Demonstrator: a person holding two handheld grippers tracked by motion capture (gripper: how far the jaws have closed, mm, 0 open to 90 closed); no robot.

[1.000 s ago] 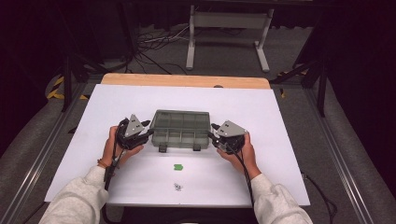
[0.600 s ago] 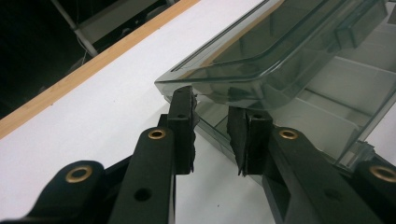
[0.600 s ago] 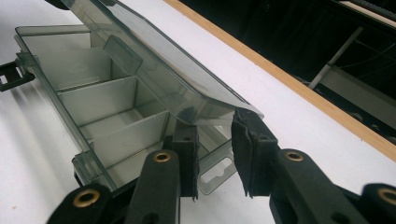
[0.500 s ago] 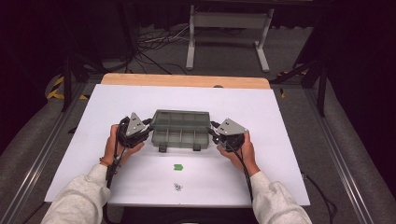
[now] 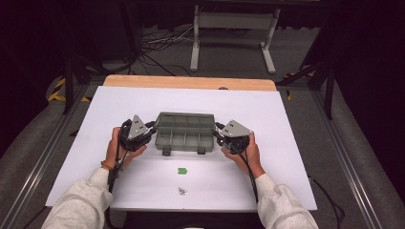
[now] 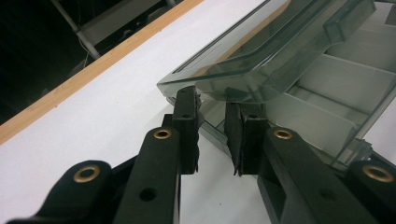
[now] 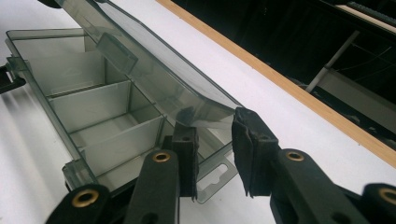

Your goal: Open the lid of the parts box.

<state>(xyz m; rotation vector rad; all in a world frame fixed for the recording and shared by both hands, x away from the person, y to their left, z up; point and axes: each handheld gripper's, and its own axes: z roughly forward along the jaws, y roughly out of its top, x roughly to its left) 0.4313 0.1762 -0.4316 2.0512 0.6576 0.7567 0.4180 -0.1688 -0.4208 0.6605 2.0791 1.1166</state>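
Both grippers at the ends of the clear compartment box (image 5: pixel 184 134)

Mid-frame on the white table (image 5: pixel 296 124), lid ajar; left gripper (image 5: pixel 149 130) and right gripper (image 5: pixel 218 133), jaws narrowed, just closing, pinch its lid corners.

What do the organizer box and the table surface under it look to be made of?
Organizer box: looks like smoky grey, see-through hard plastic with a glossy finish; its dividers show through the raised lid, which catches reflections.
Table surface: a matte white sheet, material unclear, with no glare. It lies on what looks like a light wooden board, whose bare tan edge shows at the far side.
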